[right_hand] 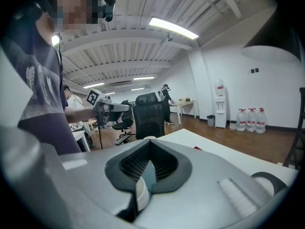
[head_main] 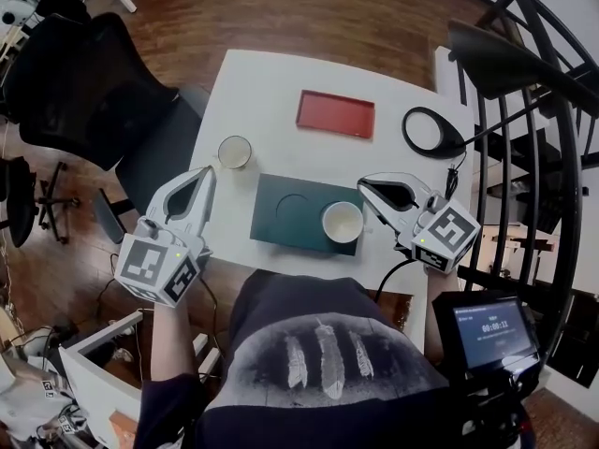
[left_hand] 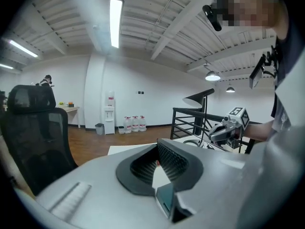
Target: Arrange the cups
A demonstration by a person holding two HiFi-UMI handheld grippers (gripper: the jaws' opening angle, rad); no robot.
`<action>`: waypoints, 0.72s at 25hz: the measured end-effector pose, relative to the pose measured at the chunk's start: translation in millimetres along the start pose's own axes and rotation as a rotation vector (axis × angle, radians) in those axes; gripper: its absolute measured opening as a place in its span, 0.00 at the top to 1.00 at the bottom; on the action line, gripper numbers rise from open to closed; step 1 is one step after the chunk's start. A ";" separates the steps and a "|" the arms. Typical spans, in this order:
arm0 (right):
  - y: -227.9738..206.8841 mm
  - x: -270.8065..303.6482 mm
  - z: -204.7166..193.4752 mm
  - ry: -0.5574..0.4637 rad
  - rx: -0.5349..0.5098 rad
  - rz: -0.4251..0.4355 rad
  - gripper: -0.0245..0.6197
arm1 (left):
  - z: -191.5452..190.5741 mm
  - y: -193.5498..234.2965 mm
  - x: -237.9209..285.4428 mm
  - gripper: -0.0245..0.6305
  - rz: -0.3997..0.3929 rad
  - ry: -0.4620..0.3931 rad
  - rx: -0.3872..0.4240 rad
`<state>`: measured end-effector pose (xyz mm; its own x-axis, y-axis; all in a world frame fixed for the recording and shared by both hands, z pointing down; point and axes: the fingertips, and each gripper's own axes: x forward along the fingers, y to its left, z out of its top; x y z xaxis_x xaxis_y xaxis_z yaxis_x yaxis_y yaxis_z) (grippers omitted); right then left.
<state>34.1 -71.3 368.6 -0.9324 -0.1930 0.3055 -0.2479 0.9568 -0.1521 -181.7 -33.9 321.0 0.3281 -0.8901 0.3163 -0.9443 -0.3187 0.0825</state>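
Observation:
On the white table (head_main: 262, 82) lies a dark green tray (head_main: 281, 221). A white cup (head_main: 343, 221) stands in its right half, and the round recess (head_main: 298, 208) in its left half is empty. A second cup (head_main: 234, 151) stands on the table to the left of the tray. My left gripper (head_main: 209, 172) is shut and empty, its tips just short of that cup, pointing at it. My right gripper (head_main: 366, 186) is also shut and empty, just right of the tray's cup and apart from it. In the left gripper view the jaws (left_hand: 159, 161) are closed.
A red tray (head_main: 335, 113) lies at the table's far side, with a black ring lamp (head_main: 432, 131) to its right. A black office chair (head_main: 94, 82) stands left of the table. A black railing (head_main: 533, 138) runs along the right, and a small screen (head_main: 491, 330) sits near my right arm.

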 end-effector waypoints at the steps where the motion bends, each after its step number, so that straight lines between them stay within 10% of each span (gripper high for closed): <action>1: 0.7 2.2 0.1 0.003 -0.001 0.002 0.96 | -0.7 2.1 -1.2 0.94 -0.004 -0.005 -0.017; 6: 4.0 16.1 4.4 0.021 -0.012 0.010 0.96 | -7.8 21.1 -5.5 0.94 0.008 0.000 -0.042; 18: 35.4 65.2 18.5 0.059 -0.022 -0.063 0.96 | -94.5 96.2 -8.0 0.79 -0.123 0.339 0.353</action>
<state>-40.3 -54.1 365.8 -0.8977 -0.2407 0.3690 -0.2996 0.9477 -0.1105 -277.7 -26.7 415.7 0.3535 -0.7017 0.6186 -0.8129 -0.5576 -0.1680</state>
